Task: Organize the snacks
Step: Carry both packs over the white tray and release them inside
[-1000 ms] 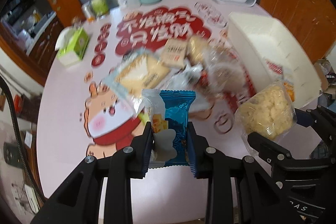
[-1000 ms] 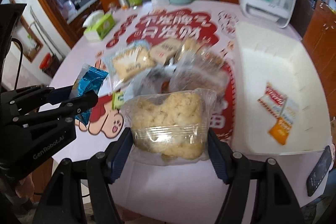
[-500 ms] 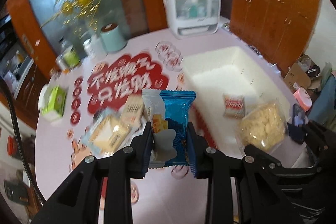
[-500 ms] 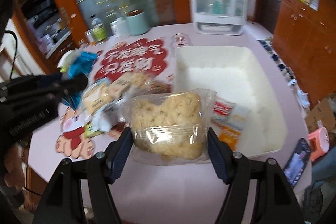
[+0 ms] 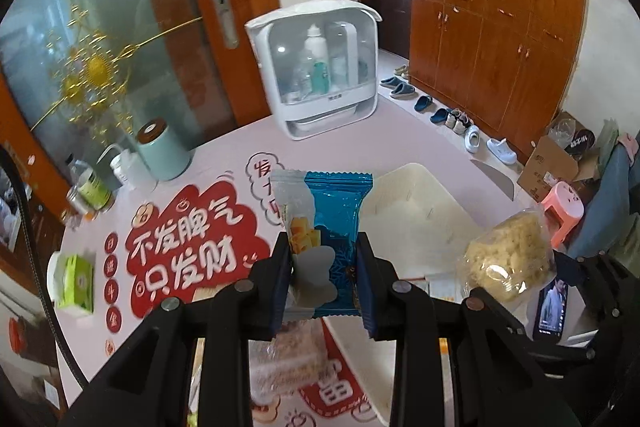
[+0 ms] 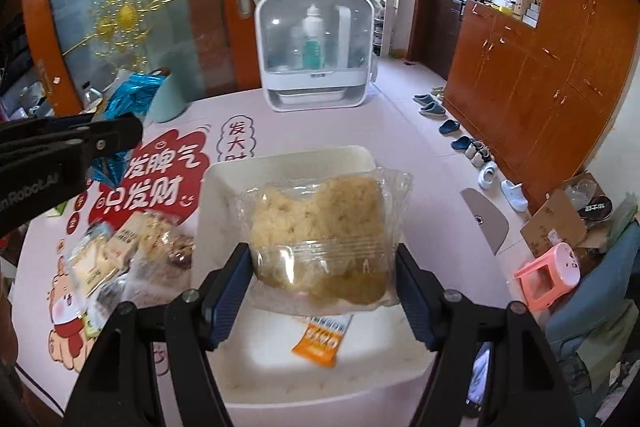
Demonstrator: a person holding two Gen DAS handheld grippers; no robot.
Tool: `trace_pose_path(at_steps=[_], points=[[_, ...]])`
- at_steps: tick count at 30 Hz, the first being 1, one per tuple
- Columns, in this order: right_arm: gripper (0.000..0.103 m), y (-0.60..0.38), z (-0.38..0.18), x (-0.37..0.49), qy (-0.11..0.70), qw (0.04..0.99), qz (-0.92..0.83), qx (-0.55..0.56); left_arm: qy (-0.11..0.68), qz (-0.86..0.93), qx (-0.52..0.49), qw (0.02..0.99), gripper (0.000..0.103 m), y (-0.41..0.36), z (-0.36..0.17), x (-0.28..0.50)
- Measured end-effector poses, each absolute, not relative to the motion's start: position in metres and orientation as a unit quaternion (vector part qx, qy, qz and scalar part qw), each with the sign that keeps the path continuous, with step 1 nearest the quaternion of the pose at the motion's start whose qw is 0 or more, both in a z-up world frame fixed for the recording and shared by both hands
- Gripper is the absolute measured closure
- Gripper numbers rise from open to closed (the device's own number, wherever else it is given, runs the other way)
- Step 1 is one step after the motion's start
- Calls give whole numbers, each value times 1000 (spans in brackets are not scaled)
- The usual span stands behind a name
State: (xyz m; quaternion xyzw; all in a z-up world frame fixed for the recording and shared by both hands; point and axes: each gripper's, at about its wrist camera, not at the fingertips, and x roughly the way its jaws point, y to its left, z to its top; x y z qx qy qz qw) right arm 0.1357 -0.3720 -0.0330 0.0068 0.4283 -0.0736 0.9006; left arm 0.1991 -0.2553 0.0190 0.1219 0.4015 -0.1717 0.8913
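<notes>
My left gripper (image 5: 323,283) is shut on a blue snack packet (image 5: 328,227), held upright above the table by the white bin's (image 5: 416,203) left side. My right gripper (image 6: 324,291) is shut on a clear bag of yellow puffed snack (image 6: 320,235), held over the white bin (image 6: 288,163). An orange sachet (image 6: 322,337) lies in the bin below it. The puffed snack bag also shows in the left wrist view (image 5: 504,259). A pile of loose snack packs (image 6: 120,251) lies on the table left of the bin.
A white clear-fronted cabinet (image 6: 316,51) stands at the table's far side. A mint canister (image 5: 162,151), bottles (image 5: 88,187) and a green tissue box (image 5: 76,279) sit far left. A phone (image 5: 552,307) lies right of the bin. A pink stool (image 6: 548,279) stands on the floor.
Both grippers have risen and tilted up with their snacks, moving right toward the bin. The right gripper's bag now hangs over the bin. Both grips are unchanged.
</notes>
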Motion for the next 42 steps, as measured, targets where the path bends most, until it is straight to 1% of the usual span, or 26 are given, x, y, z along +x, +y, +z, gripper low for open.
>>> trace_pose_path(at_steps=[5, 6, 8, 9, 10, 11, 12, 14, 18, 25, 33, 42], points=[[32, -386, -47, 155, 447, 891, -77, 21, 413, -160, 150, 884, 74, -280, 0, 227], [30, -388, -49, 157, 448, 891, -76, 24, 416, -160, 155, 882, 72, -282, -5, 231], [25, -390, -56, 162, 449, 890, -79, 23, 422, -160, 161, 878, 46, -286, -12, 236], [22, -390, -59, 164, 449, 890, -83, 19, 426, -157, 165, 876, 16, -287, -18, 238], [20, -387, -62, 164, 449, 889, -85, 12, 423, -154, 166, 877, 7, -287, -20, 238], [16, -386, -64, 164, 448, 890, -86, 7, 417, -151, 167, 881, 4, -286, -21, 237], [11, -384, -66, 163, 448, 890, -85, 1, 414, -150, 170, 882, 4, -285, -24, 235], [8, -380, -69, 161, 448, 891, -79, -5, 420, -150, 173, 878, 4, -283, -28, 234], [8, -372, -73, 157, 453, 889, -68, -12, 437, -141, 163, 873, 4, -270, -36, 229], [8, -358, -72, 150, 465, 884, -47, 7, 434, -130, 160, 877, 4, -248, -33, 215], [8, -346, -61, 131, 459, 887, -13, 49, 417, -120, 160, 887, 4, -220, -14, 175], [8, -326, -43, 102, 441, 897, 0, 25, 402, -94, 133, 901, 4, -166, 15, 125]])
